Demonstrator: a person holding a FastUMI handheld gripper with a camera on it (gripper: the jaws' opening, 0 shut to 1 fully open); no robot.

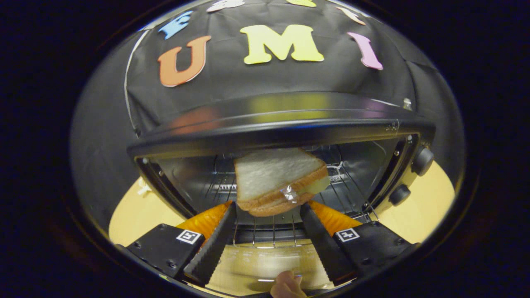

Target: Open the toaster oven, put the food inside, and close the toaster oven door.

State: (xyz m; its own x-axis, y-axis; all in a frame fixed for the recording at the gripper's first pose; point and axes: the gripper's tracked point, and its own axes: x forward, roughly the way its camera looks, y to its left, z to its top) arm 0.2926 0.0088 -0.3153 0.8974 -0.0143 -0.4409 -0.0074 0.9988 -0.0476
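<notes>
Sandwich held at the mouth of the open toaster oven, ready to go in.

The gripper [268,209] is clenched on the sandwich [279,180], both fingertips pressing its near edge from either side, fingers spread only as wide as the bread. The sandwich sticks out straight ahead beyond the tips, tilted, hanging above the wire rack [265,229] inside the toaster oven [281,124]; cavity lies directly forward. The door [256,265] is folded down under the fingers, a hand [287,285] at its near edge. Likely next: push forward, lower onto rack, release.

Close, facing open toaster oven [273,124]
</notes>
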